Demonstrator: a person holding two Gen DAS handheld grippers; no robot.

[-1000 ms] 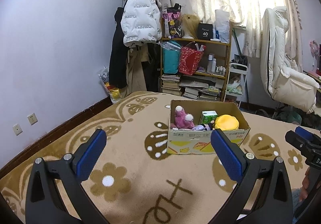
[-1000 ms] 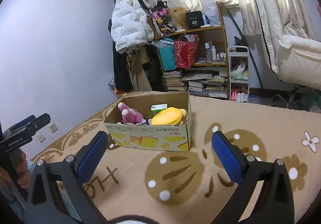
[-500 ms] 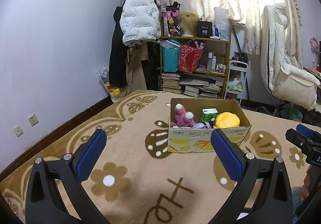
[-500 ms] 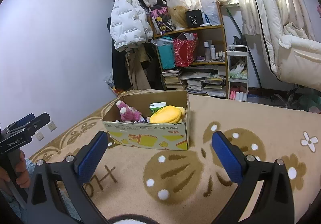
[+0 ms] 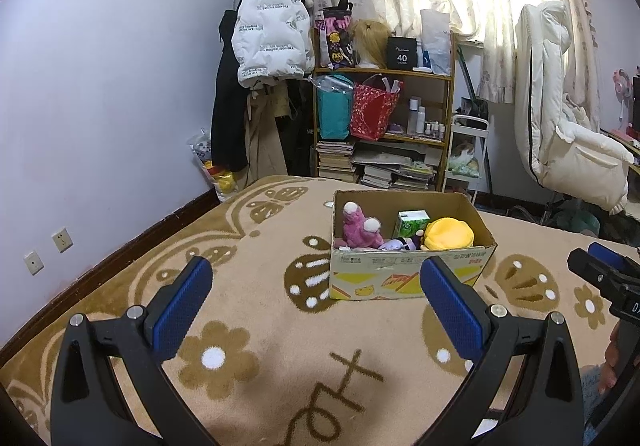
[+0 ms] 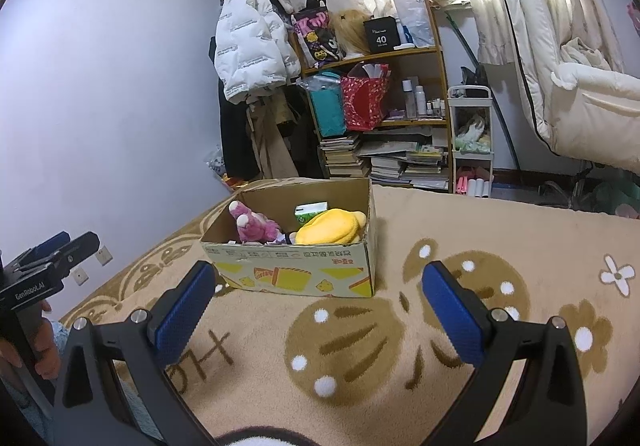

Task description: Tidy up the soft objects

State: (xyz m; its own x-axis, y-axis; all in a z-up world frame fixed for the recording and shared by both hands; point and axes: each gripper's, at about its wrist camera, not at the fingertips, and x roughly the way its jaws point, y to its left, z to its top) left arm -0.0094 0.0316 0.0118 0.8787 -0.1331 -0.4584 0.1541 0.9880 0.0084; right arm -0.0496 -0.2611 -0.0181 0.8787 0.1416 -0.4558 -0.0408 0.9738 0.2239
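Observation:
An open cardboard box stands on the tan patterned blanket. Inside lie a pink plush, a yellow plush, a small purple toy and a green carton. My left gripper hangs open, short of the box, holding nothing. My right gripper is open too, nearer than the box's front wall, with nothing between its blue pads. Each view shows the other gripper at its edge, the right gripper and the left gripper.
A wooden shelf with bags, bottles and stacked books stands behind the bed. Coats hang beside it. A white padded chair is at the right. The wall with sockets runs along the left. A hand grips the left tool's handle.
Both grippers have drawn back slightly and the view has dropped a little; the box looks slightly farther off. Jaws stay open, and the toys in the box have not moved.

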